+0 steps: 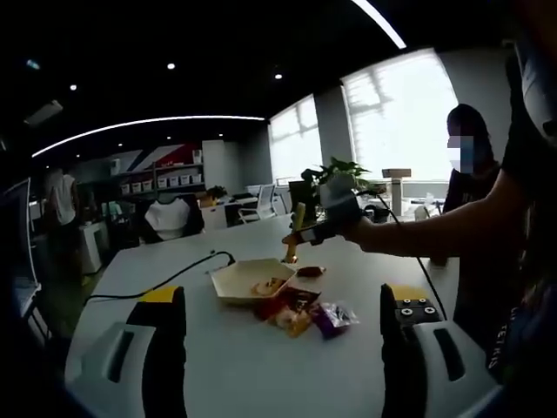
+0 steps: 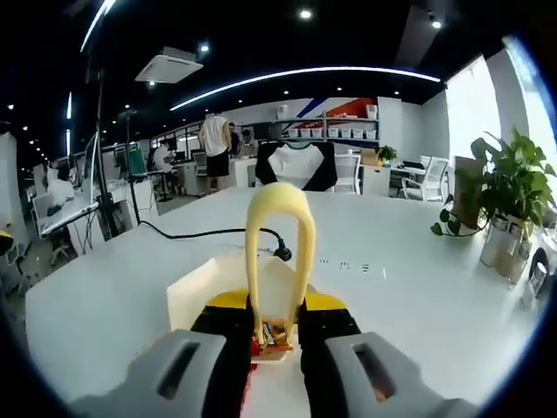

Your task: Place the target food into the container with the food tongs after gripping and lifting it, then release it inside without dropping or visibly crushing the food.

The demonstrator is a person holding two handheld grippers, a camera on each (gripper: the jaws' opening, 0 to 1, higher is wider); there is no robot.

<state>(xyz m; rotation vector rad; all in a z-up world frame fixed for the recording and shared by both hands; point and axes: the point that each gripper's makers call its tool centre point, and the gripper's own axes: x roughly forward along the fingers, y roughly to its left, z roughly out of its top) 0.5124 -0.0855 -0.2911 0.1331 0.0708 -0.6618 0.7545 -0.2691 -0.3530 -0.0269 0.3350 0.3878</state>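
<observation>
Now, in the left gripper view, the left hand-held gripper (image 1: 283,348) stands with its jaws wide apart and nothing between them, low over the white bench (image 1: 218,366). Ahead, near the middle of the bench, sits a pale angular container (image 1: 251,280) with a piece of food inside; a heap of wrapped snacks (image 1: 303,312) lies touching its near right edge, and one more small snack lies just beyond it. A black cable (image 1: 165,280) runs off from the container's left toward the bench's left edge. The right hand-held gripper (image 1: 300,233) reaches in from the right, holding yellow food tongs (image 1: 294,235) above the far side of the container. Bare bench surrounds the cluster.

In the right gripper view, the right hand-held gripper (image 2: 277,335) is clamped on the food tongs (image 2: 278,252), whose loop arches upward. An orange snack (image 2: 275,338) shows between the jaws, over the container (image 2: 196,296). A potted plant (image 2: 509,205) stands near the bench's right edge
</observation>
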